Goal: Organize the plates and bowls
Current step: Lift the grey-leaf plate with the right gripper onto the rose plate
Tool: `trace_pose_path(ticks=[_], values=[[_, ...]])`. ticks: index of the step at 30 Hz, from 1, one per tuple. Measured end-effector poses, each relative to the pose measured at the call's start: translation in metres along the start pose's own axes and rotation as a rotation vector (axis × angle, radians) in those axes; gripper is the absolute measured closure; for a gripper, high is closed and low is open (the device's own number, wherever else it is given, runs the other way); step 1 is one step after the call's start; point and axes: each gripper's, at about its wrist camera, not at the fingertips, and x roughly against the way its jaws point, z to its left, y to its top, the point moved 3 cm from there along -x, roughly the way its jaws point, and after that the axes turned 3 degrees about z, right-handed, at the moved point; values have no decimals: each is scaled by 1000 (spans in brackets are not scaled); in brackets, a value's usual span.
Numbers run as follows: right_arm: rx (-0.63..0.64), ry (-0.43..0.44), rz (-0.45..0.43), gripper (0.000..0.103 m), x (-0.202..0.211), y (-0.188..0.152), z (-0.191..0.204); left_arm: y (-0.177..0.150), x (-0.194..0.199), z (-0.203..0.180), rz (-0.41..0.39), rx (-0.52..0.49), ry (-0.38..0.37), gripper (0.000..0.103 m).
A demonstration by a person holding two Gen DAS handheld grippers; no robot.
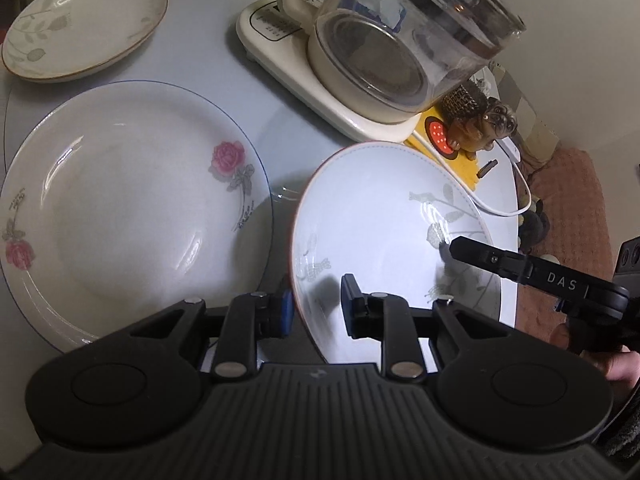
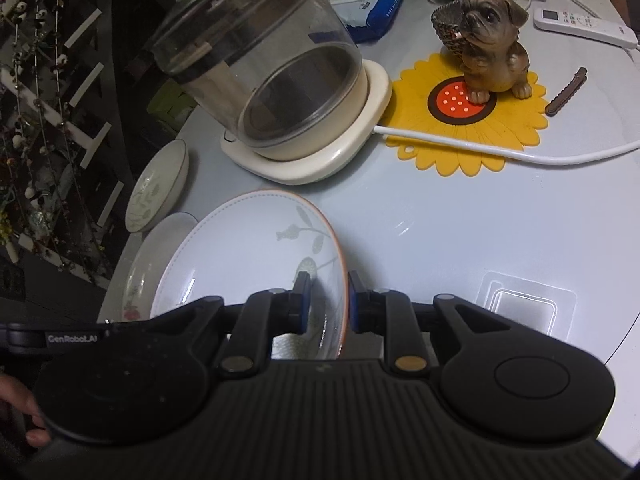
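Note:
A white plate with a grey leaf pattern and an orange rim (image 1: pixel 384 232) (image 2: pixel 248 248) is held tilted above the pale table by both grippers. My left gripper (image 1: pixel 318 305) is shut on its left rim, one pad under and one inside. My right gripper (image 2: pixel 328 300) is shut on the opposite rim; its upper finger (image 1: pixel 500 260) lies on the plate's far right. A large rose-patterned plate (image 1: pixel 132 208) (image 2: pixel 140 276) rests on the table just left of the held plate. A smaller leaf-patterned dish (image 1: pixel 84 20) (image 2: pixel 158 192) sits further back left.
A glass kettle on a cream base (image 1: pixel 400 48) (image 2: pixel 276 80) stands right behind the plates. Beyond it are a sunflower mat (image 2: pixel 472 136) with a dog figurine (image 2: pixel 492 48), a white cord (image 2: pixel 500 150), a hair clip (image 2: pixel 566 90) and a remote (image 2: pixel 584 26). The table edge (image 2: pixel 120 252) drops off left.

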Motion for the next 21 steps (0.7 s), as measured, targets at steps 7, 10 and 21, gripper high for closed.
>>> trace_pose_path(ticks=[7, 10, 21], values=[[14, 6, -29, 81, 20, -1, 31, 9, 37, 7, -32, -17, -42, 76], [23, 13, -45, 81, 25, -1, 48, 12, 53, 15, -50, -12, -54, 76], [62, 48, -106, 81, 23, 8, 111, 18, 114, 50, -118, 10, -67, 76]])
